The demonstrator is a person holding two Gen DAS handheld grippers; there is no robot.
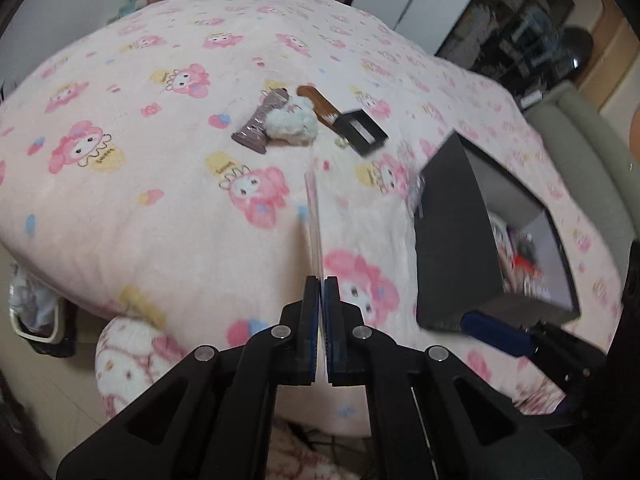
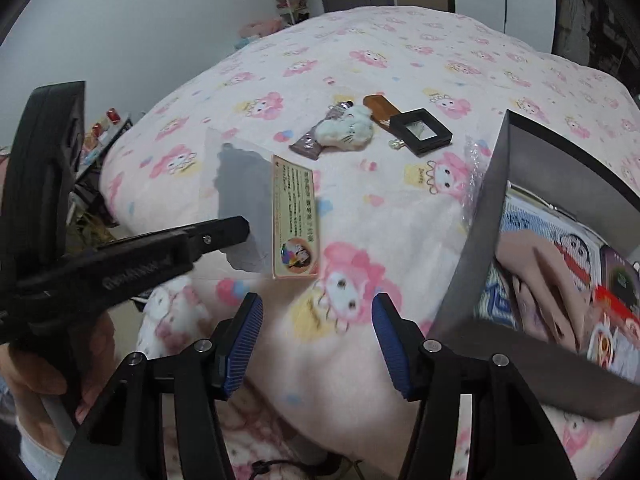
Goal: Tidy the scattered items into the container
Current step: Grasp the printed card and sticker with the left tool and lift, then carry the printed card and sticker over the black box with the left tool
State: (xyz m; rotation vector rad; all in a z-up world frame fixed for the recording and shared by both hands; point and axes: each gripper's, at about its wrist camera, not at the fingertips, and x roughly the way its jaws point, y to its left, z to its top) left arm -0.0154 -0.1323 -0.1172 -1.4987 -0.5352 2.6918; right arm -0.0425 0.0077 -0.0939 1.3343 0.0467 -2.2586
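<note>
**A:** How far along are you?

**B:** Partway, I'd judge. Your left gripper is pinched tight on a clear plastic sleeve with a printed card in it. In the left wrist view you see the sleeve edge-on, rising up the middle of the frame; in the right wrist view it hangs at centre left, above the pink bedspread.

**A:** And my other hand?

**B:** Your right gripper stands wide open at the bottom centre, holding nothing.

**A:** Where's the container?

**B:** The dark box fills the right side of both frames. It already holds several things: something beige, something red, printed packaging.

**A:** What's left?

**B:** The sleeve you're carrying, then the cluster at upper centre: a brownish tube, a white plush toy, a brown strip and a small black frame case. All four lie on the bedspread, close together.
</note>
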